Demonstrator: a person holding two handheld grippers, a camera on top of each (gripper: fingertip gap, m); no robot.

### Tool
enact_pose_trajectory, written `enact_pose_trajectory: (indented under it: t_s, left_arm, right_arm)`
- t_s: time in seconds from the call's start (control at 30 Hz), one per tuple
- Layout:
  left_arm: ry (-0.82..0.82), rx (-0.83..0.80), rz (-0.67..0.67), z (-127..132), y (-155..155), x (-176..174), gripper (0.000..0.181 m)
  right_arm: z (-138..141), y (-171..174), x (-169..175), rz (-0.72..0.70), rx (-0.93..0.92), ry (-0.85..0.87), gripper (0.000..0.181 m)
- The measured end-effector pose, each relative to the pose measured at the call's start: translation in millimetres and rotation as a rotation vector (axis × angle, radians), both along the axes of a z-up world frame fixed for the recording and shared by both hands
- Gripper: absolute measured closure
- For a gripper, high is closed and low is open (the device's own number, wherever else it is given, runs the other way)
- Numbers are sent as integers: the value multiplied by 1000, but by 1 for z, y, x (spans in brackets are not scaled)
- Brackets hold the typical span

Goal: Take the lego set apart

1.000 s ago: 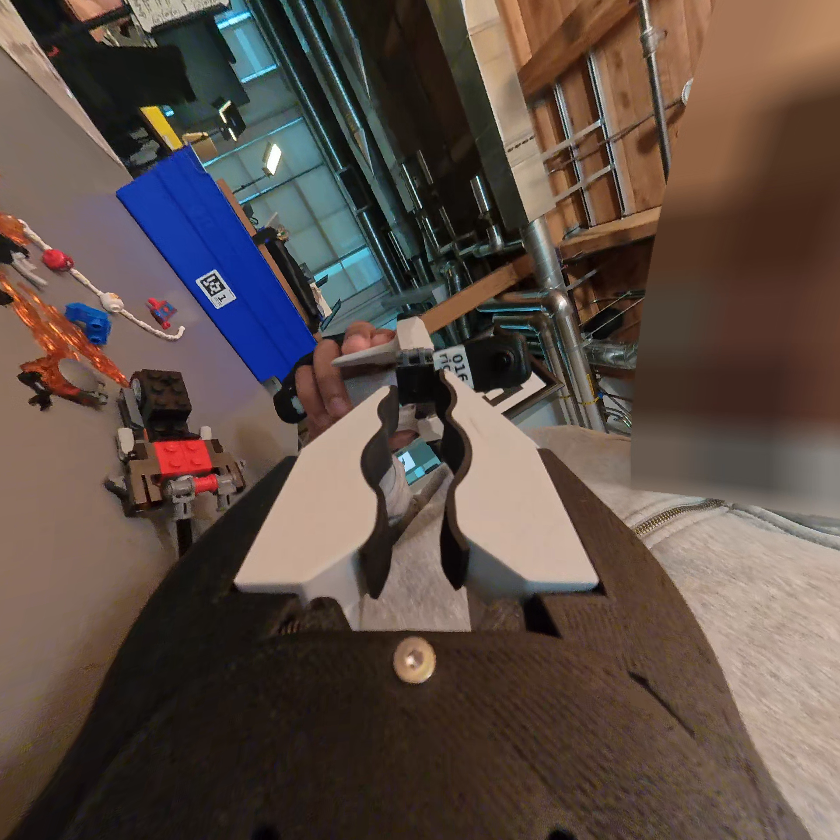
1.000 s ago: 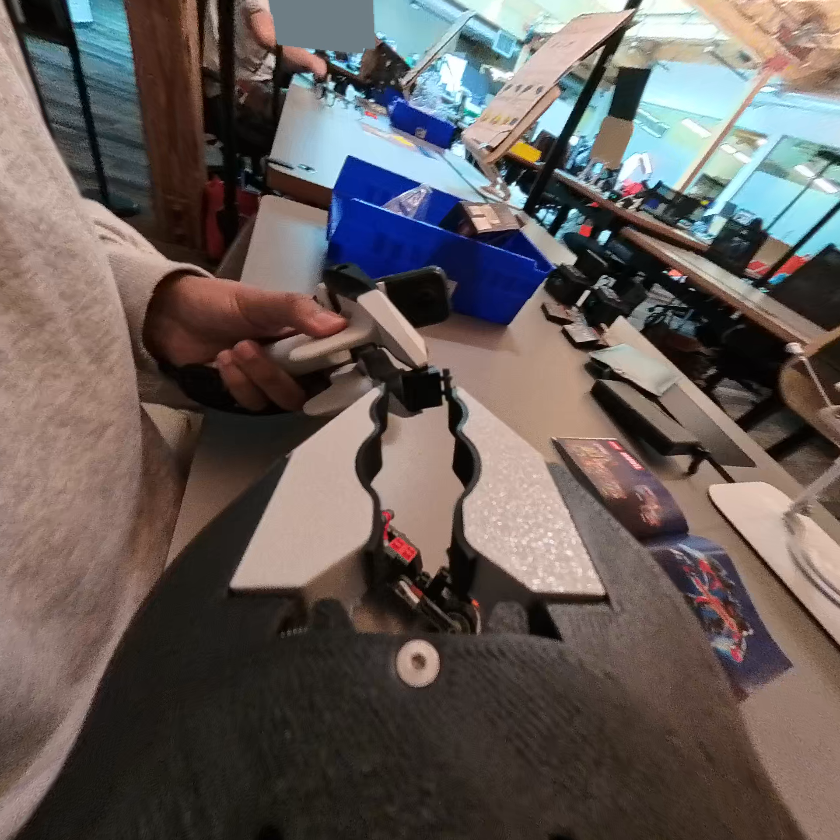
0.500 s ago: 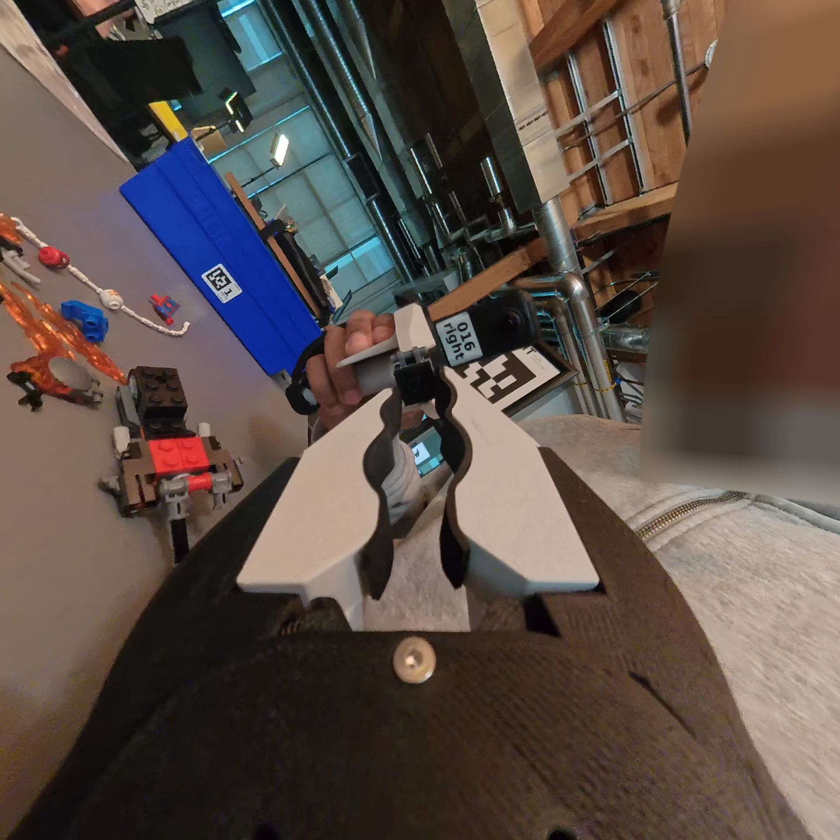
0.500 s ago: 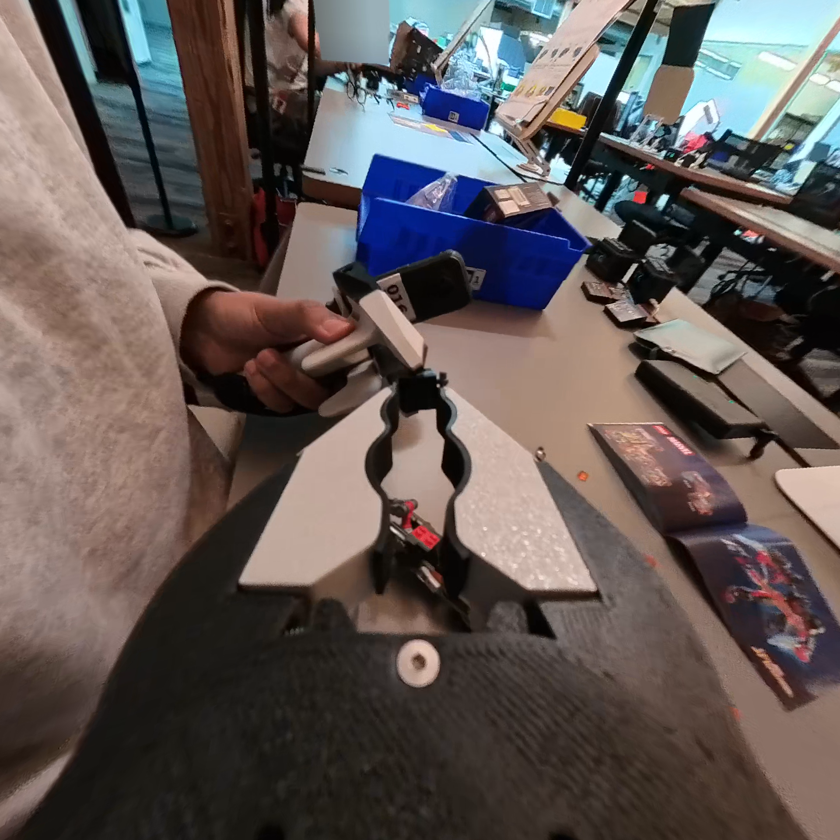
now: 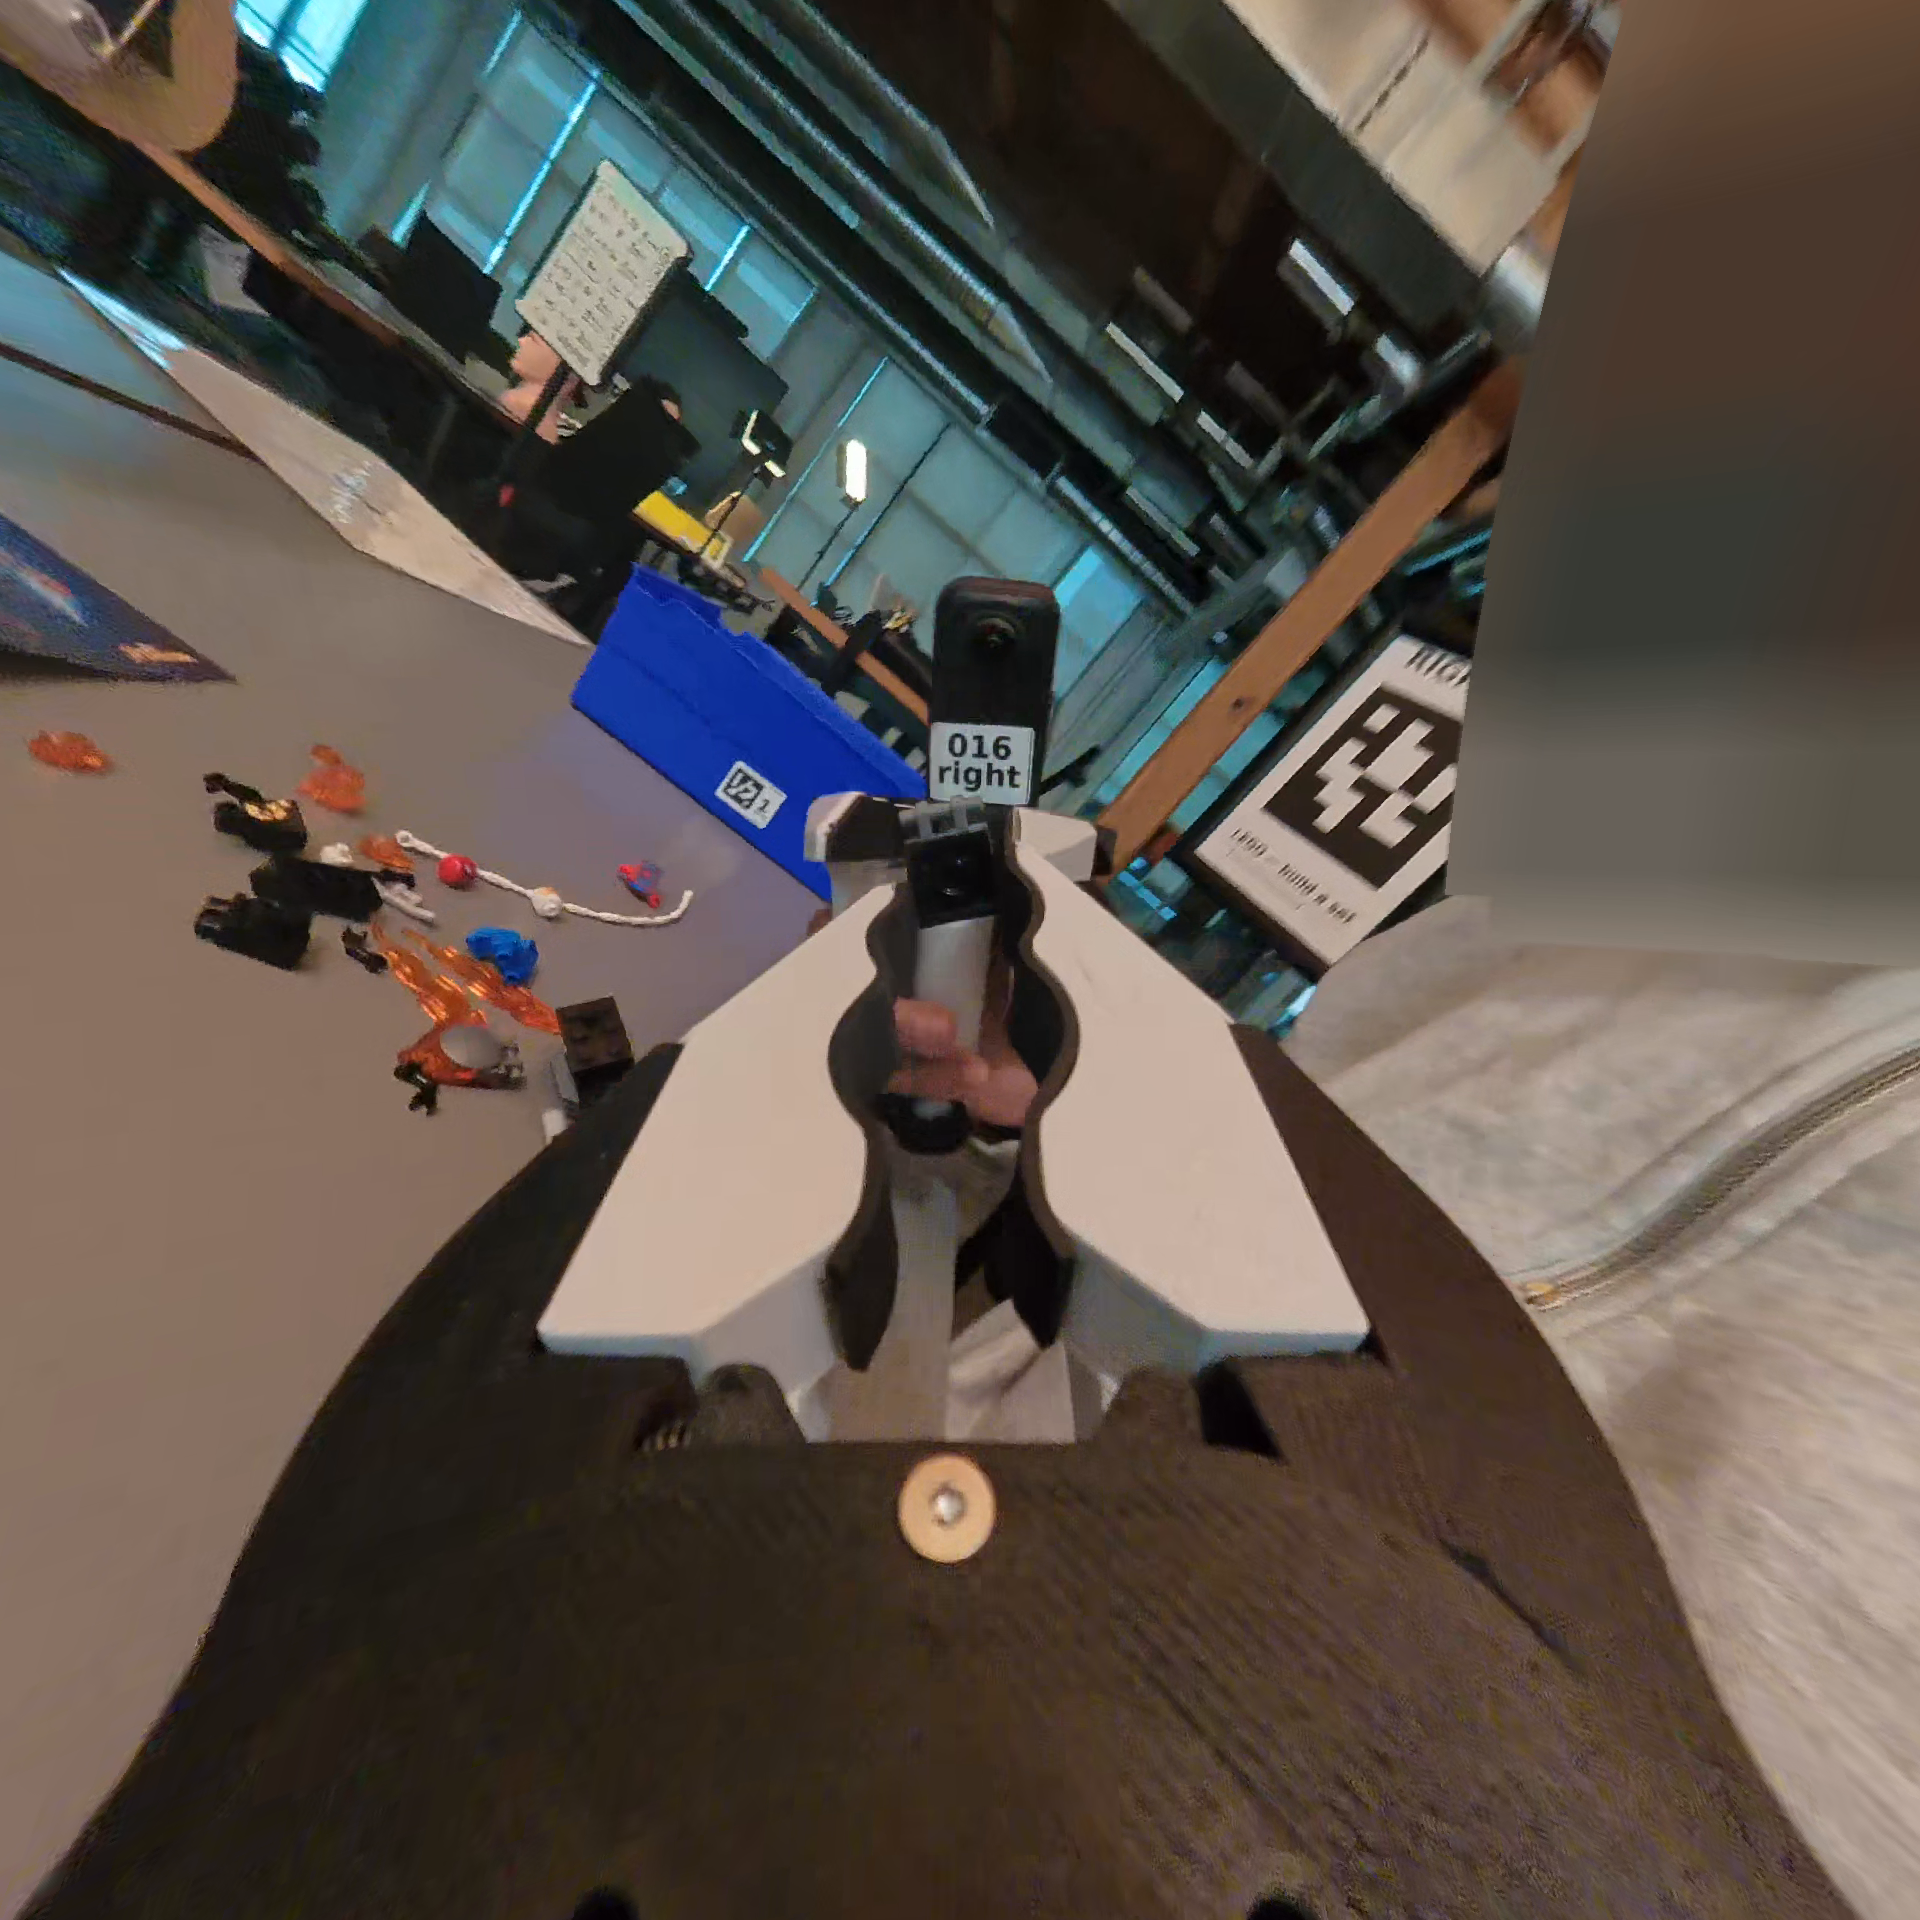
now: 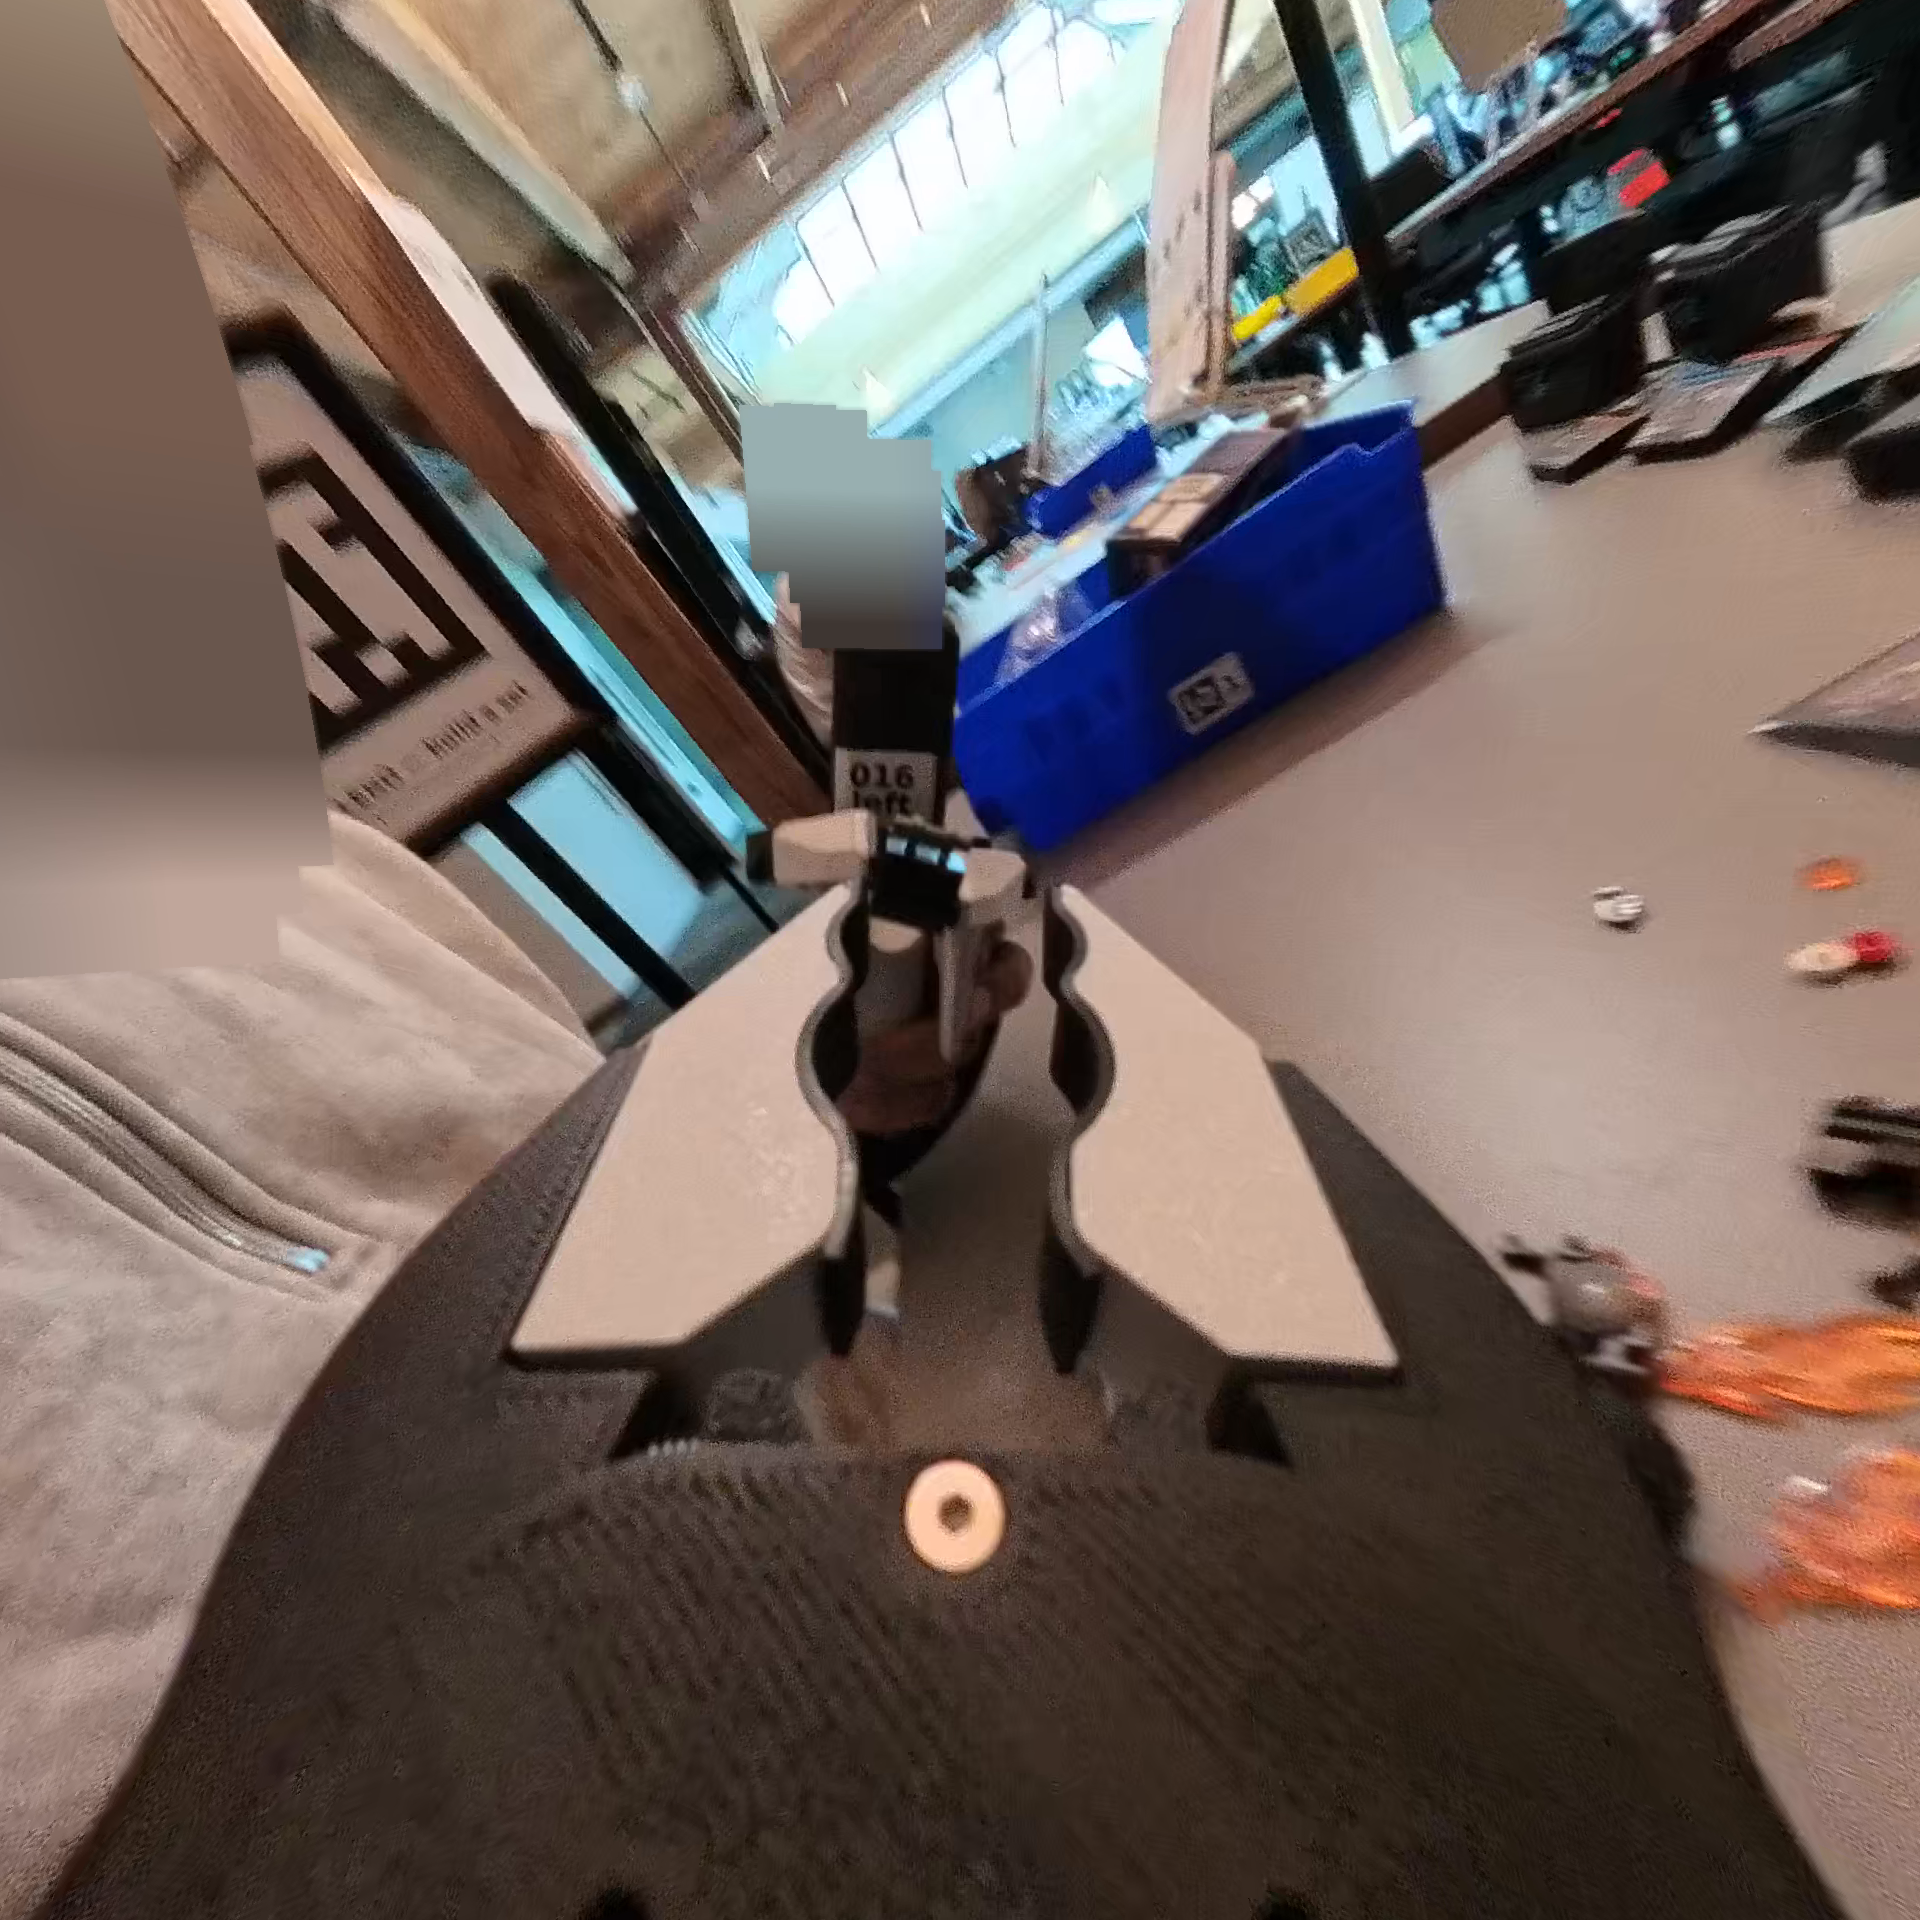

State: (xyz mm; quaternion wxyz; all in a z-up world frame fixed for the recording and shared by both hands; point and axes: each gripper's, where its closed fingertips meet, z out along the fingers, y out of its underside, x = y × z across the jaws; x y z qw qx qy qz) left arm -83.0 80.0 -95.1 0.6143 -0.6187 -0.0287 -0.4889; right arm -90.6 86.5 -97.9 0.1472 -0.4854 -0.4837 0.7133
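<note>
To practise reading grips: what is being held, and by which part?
A small black brick, pinched at its sides by the left gripper; the right gripper is open.

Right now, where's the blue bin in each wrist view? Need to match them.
Left wrist view: blue bin sits centre-left on the grey table, just left of the fingertips.
Right wrist view: blue bin sits upper right of centre, boxes inside it.
Shared landmark: the orange flame pieces on the table.
</note>
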Motion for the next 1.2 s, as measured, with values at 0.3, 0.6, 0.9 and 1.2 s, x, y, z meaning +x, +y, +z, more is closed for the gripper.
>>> enact_pose_trajectory:
  t_s: [0.3,0.6,0.9,1.2]
  left_arm:
    - [123,-3,37,-2,0,6,165]
    - [215,89,159,7,-5,6,166]
    - [97,120,285,13,-8,-19,169]
    - [-51,81,220,1,-11,-39,168]
  right_arm:
    - [6,-7,3,51,-153,34,168]
    - [13,-9,7,100,-176,39,169]
    - [13,10,14,60,-207,48,181]
    - [0,19,5,-44,-135,8,153]
